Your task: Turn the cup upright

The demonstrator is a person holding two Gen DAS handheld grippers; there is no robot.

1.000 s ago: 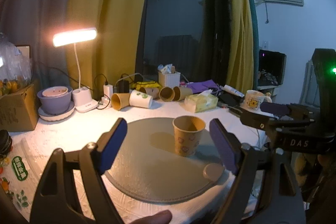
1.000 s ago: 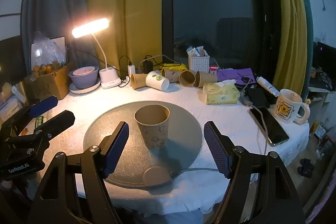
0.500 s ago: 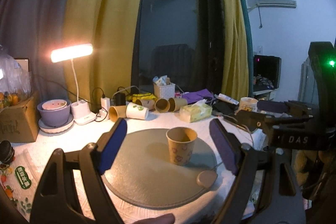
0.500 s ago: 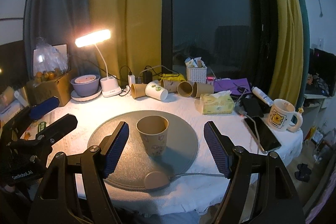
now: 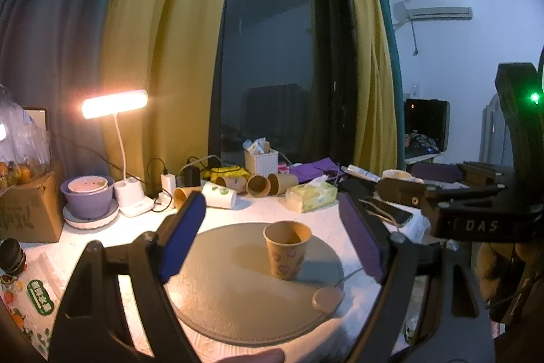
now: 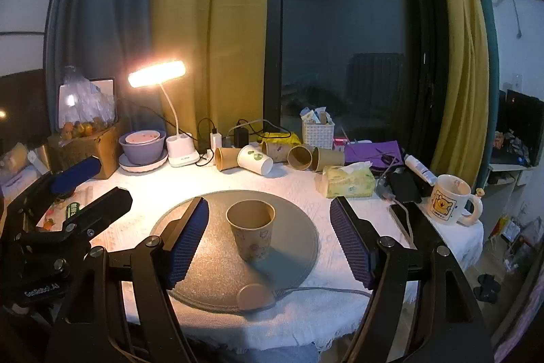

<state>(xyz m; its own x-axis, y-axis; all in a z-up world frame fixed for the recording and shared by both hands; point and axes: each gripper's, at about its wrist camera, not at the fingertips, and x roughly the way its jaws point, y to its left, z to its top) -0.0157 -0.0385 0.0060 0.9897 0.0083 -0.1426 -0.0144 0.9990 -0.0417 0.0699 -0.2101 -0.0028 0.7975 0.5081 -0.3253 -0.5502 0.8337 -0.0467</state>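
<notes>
A brown paper cup (image 5: 287,249) with a pale print stands upright, mouth up, on a round grey mat (image 5: 221,295); it shows in the right wrist view too (image 6: 251,233) on the mat (image 6: 204,278). My left gripper (image 5: 272,240) is open and empty, held back from the cup. My right gripper (image 6: 268,237) is open and empty, also back from the cup. Each gripper shows at the side of the other's view: the right one (image 5: 469,206) and the left one (image 6: 68,193).
Several paper cups (image 6: 261,157) lie on their sides at the back of the table. A lit desk lamp (image 6: 158,75), a purple bowl (image 6: 141,147), a tissue pack (image 6: 348,181), a phone (image 6: 404,216) and a mug (image 6: 450,199) stand around the mat.
Both grippers have drawn back and up from the cup, which looks smaller and farther. The cup has stayed upright on the mat.
</notes>
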